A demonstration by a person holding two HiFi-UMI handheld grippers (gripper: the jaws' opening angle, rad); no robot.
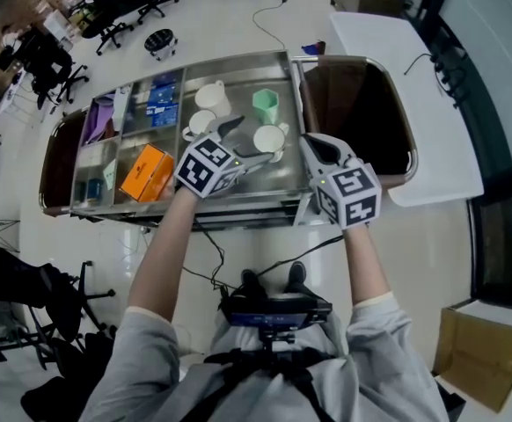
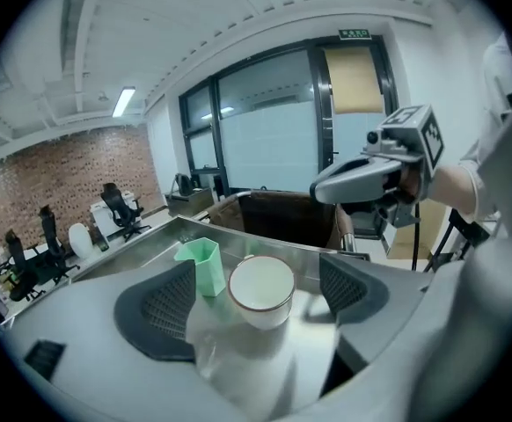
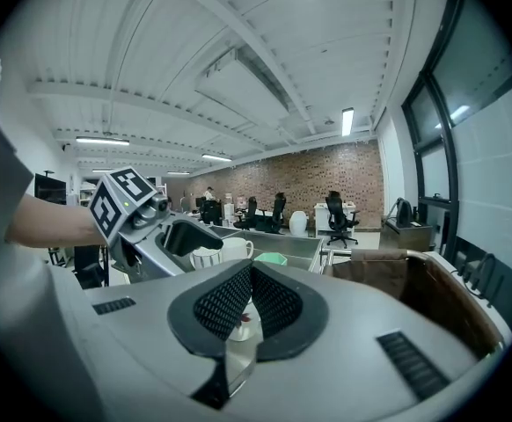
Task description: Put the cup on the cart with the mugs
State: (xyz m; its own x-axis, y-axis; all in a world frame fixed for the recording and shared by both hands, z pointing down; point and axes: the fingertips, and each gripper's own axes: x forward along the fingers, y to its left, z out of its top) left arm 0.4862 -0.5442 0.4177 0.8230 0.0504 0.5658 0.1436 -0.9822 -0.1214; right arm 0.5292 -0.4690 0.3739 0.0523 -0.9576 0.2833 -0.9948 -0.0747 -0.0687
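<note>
The left gripper (image 2: 258, 271) stands wide, its dark ribbed pads (image 2: 164, 310) well clear on either side of a white cup (image 1: 271, 138) with a thin dark rim. The cup sits upright on the steel top of the cart (image 1: 230, 204), touched by neither jaw. Just behind it on the person's left is a pale green cup (image 2: 200, 265), and further along the same tray stand two white mugs (image 1: 212, 97), so the cup is already in among them. The right gripper (image 3: 250, 275) hovers beside it over the near right corner of the cart, jaws drawn together with nothing held. In the compartments toward the cart's left end lie an orange box (image 1: 147, 172) and some blue packets (image 1: 162, 102); a brown-lined bin (image 1: 362, 112) hangs at the right end, with a white worktop (image 1: 414, 86) beyond.
</note>
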